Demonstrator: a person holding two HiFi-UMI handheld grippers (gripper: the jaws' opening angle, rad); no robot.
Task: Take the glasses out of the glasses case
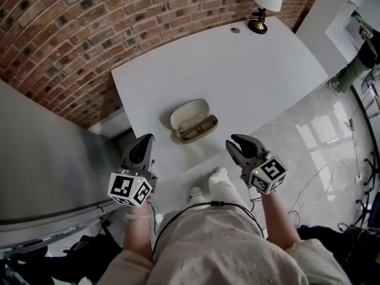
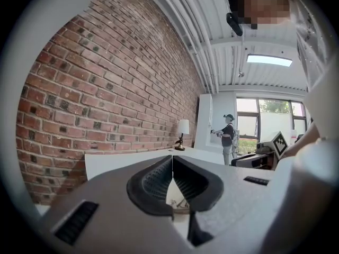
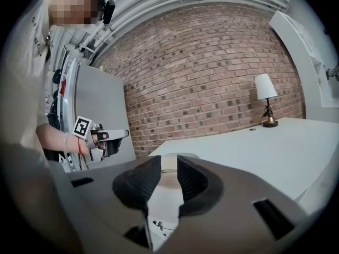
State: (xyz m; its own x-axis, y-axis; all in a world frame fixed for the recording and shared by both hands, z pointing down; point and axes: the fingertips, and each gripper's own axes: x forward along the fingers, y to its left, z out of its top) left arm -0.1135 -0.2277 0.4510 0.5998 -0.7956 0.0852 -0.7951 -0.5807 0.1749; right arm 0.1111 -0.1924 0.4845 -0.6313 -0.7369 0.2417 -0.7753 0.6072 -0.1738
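An open beige glasses case (image 1: 191,116) lies near the front edge of the white table (image 1: 237,70). Dark-rimmed glasses (image 1: 200,129) rest in its lower half. My left gripper (image 1: 143,144) hovers off the table's front left corner, shut with nothing in it; its pads meet at the tip in the left gripper view (image 2: 172,160). My right gripper (image 1: 239,146) hangs in front of the table, right of the case, with its jaws slightly apart and empty (image 3: 169,164). Between those jaws the case's pale rim (image 3: 170,156) shows. Both grippers are apart from the case.
A small lamp (image 1: 266,2) and a dark round disc (image 1: 236,30) stand at the table's far edge by the brick wall (image 1: 89,28). A grey cabinet (image 1: 41,159) rises at the left. Cables (image 1: 320,183) lie on the floor at the right. A person (image 2: 229,134) stands far off.
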